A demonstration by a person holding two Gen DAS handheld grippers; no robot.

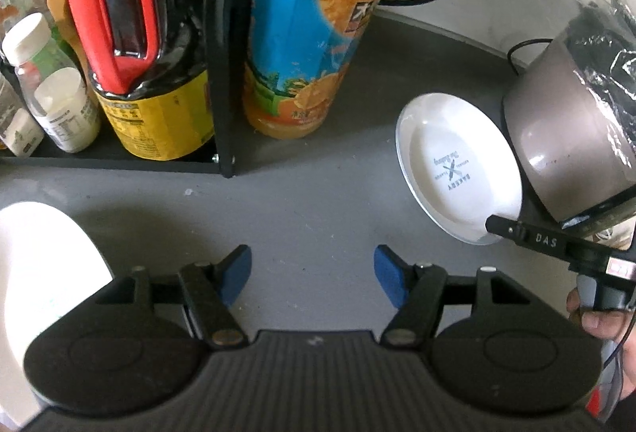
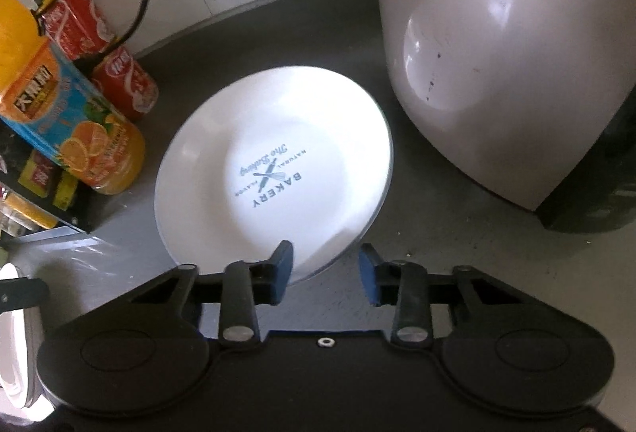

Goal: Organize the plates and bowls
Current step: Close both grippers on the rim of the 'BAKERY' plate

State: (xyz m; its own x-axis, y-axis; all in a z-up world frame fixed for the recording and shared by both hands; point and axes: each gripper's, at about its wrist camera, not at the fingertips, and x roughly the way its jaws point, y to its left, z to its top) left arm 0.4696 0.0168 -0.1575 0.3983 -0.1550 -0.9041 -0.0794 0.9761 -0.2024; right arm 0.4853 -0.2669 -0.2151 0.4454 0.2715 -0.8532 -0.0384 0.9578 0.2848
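grey counter (image 2: 119,265) holds white plate (image 2: 274,173) printed "bakery", "natural".

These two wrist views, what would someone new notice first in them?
The white BAKERY plate draws the eye first, on the grey counter with the open right gripper at its near rim. Next comes the big orange juice bottle beside a black rack of bottles, far left of the plate. The left gripper is open over bare counter, holding nothing.
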